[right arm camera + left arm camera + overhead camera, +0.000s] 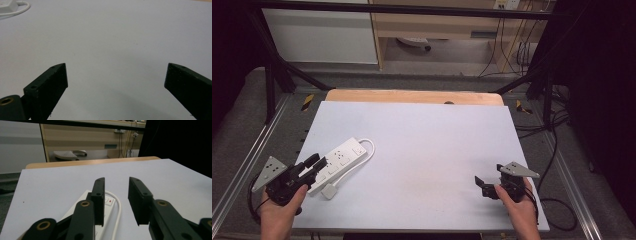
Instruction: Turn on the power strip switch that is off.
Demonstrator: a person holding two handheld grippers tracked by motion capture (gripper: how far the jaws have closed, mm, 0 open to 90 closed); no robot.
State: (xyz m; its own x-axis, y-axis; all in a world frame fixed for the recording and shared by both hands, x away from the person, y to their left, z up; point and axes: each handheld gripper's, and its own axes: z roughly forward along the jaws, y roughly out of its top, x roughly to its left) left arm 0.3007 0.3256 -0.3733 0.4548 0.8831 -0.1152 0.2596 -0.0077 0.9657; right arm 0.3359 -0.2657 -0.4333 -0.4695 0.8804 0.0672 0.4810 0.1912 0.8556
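Two bare forearms and hands are seen, no sleeves visible. Left hand-held gripper (pixel 313 163): black body, grey three-cornered plate with small dark holes on top, black cable trailed at the near left. Right hand-held gripper (pixel 481 184): black, same grey three-cornered plate, black cable looped near the wrist. Jaws are flat black blocks with small screw holes; brass-coloured rings are set in the black linkage arms behind them.
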